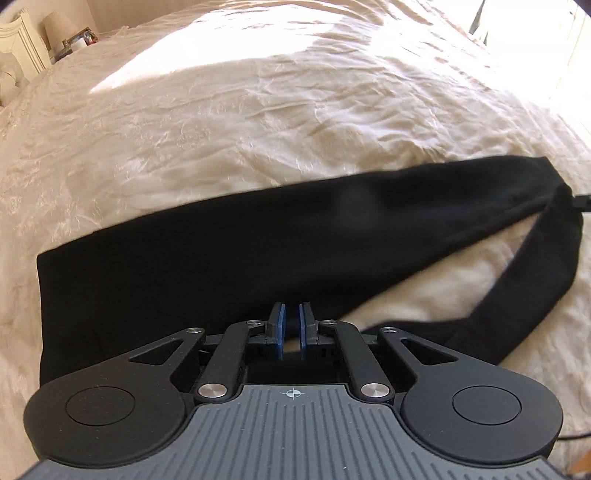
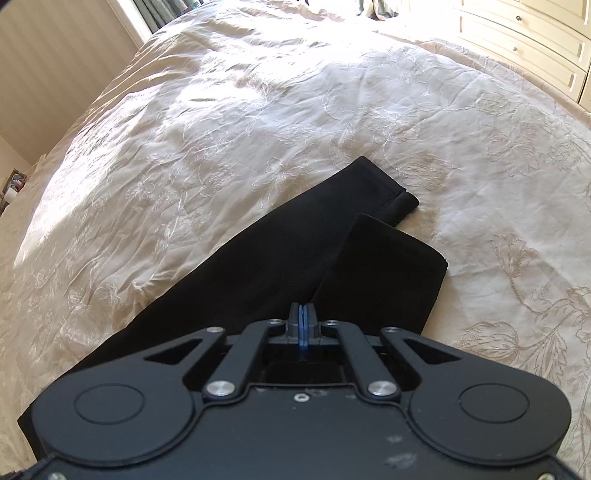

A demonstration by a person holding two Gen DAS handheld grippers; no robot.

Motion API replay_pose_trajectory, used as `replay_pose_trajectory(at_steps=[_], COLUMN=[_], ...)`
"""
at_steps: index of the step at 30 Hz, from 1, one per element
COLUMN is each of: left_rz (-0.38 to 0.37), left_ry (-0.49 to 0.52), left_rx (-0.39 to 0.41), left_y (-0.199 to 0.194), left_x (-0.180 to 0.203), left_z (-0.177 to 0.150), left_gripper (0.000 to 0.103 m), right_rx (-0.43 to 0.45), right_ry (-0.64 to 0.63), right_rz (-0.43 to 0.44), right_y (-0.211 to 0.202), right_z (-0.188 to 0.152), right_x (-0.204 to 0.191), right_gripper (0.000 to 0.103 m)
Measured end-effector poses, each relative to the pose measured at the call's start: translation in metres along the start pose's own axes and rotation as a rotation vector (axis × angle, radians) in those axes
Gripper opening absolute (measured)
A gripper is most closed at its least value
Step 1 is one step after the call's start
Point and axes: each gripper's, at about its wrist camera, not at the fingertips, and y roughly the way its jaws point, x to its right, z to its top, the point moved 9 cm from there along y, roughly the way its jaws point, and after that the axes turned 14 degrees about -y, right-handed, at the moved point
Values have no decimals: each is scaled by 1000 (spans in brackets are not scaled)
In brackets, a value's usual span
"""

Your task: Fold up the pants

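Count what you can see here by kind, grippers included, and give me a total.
Black pants: 1
Cream bedspread: 1
Grippers: 2, left gripper and right gripper
Bedside lamp: 1
Drawer unit: 1
Total: 6

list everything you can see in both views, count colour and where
pants: 1, black, flat on the bedspread, legs running to the right, two leg ends apart in the right wrist view
bedspread: 1, cream with embroidered flowers, covers the bed under the pants
lamp: 1, pale shade, far left corner past the bed
headboard: 1, cream, far left edge
drawers: 1 unit, cream, far right beyond the bed
left tool: 1, black with blue pads, over the pants' near edge, pads slightly apart, nothing seen between them
right tool: 1, black with blue pads, over the pants where the legs split, pads pressed together
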Motion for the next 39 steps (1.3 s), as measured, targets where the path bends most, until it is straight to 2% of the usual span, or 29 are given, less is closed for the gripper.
replay_pose_trajectory(at_steps=[5, 7, 8, 10, 11, 12, 18, 21, 23, 25, 27, 34, 39], left_rz=[0, -6, -11, -17, -17, -17, 15, 29, 35, 35, 34, 14, 13], left_ry=[54, 61, 60, 52, 48, 44, 22, 9, 6, 10, 19, 59, 129], left_rx=[-84, -103, -110, -112, -108, -101, -70, -66, -68, -70, -73, -80, -91], left_y=[-2, -4, -5, -7, -9, -11, -20, -22, -21, -20, -17, -6, 3], left_x=[4, 8, 10, 13, 14, 15, 13, 11, 10, 10, 12, 16, 19], left_z=[-56, -70, -75, -81, -83, -83, -85, -87, -88, -89, -89, -91, -96], left_gripper=[12, 12, 12, 14, 21, 22, 22, 22, 22, 22, 22, 22, 22], right_rx=[-46, -66, -76, -93, -101, -112, -186, -240, -277, -277, -267, -215, -195], right_ry=[32, 34, 35, 24, 19, 15, 67, 95, 80, 62, 53, 118, 140], right_rz=[9, 3, -10, -24, -27, -31, -50, -97, -149, -178, -149, -90, -72], right_y=[2, 5, 7, 14, 18, 23, 60, 79, 88, 87, 81, 35, 14], right_z=[-12, -17, -19, -20, -20, -19, -13, -16, -20, -22, -24, -37, -48], right_x=[8, 10, 10, 8, 6, 4, -15, -20, -21, -21, -22, 6, 17], right_gripper=[13, 26, 27, 29, 29, 30, 35, 36, 35, 24, 3, 2, 2])
